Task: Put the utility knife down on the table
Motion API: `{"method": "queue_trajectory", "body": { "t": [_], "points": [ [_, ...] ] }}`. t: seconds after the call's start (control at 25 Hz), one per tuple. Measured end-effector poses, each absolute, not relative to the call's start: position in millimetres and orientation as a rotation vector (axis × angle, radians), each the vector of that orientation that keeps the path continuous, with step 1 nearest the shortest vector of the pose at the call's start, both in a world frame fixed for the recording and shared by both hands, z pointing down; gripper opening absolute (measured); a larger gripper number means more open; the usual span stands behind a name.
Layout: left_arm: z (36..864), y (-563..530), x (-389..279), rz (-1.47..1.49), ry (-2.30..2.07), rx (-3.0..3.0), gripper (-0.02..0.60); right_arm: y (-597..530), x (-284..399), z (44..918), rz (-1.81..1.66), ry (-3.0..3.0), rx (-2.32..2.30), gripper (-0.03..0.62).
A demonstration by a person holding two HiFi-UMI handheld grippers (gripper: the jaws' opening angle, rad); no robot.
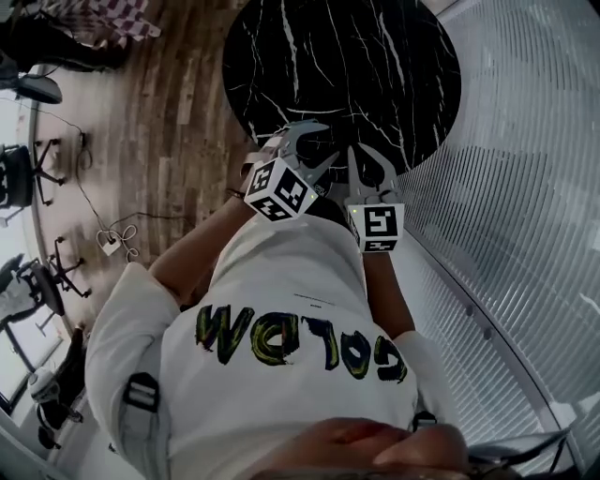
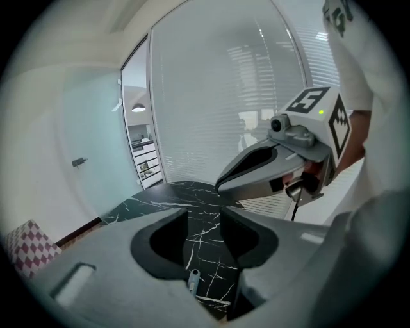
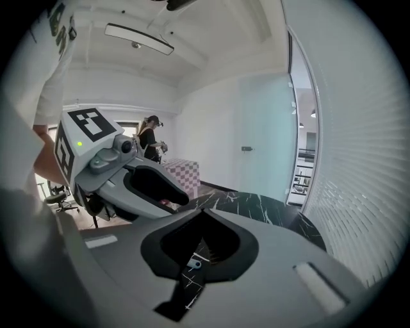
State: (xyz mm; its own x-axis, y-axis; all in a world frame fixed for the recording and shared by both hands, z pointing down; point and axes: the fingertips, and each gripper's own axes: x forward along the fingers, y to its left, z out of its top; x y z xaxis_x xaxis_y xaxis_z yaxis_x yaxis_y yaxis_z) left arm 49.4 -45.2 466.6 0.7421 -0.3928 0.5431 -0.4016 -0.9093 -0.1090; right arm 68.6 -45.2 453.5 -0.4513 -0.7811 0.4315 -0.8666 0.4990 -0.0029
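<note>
Under the narrowly parted left gripper [image 2: 205, 216] and the closed, empty right gripper [image 3: 205, 211], the table [image 1: 375, 56] shows no utility knife; progress is unclear.

A wood-plank floor [image 1: 159, 112] spreads on the left. Black office chairs [image 1: 23, 173] stand along its edge, a white power strip [image 1: 111, 246] with a looped cable lies on it, and a red-and-white checkered pouf [image 1: 103, 19] sits at the top. A curved wall of white slatted blinds [image 1: 525, 187] fills the right side. Farther off, a person [image 3: 146, 142] in dark clothes stands beneath a long ceiling light [image 3: 138, 37], near a frosted glass door [image 3: 266, 138].
</note>
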Motion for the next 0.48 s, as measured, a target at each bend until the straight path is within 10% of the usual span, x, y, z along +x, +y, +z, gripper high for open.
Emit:
{"method": "queue_trajectory", "body": {
  "t": [0.48],
  "points": [
    [384.6, -17.3, 45.5, 0.439, -0.636, 2.869, 0.093, -19.5, 69.1, 389.8, 0.261, -2.501, 1.469, 0.002]
  ]
}}
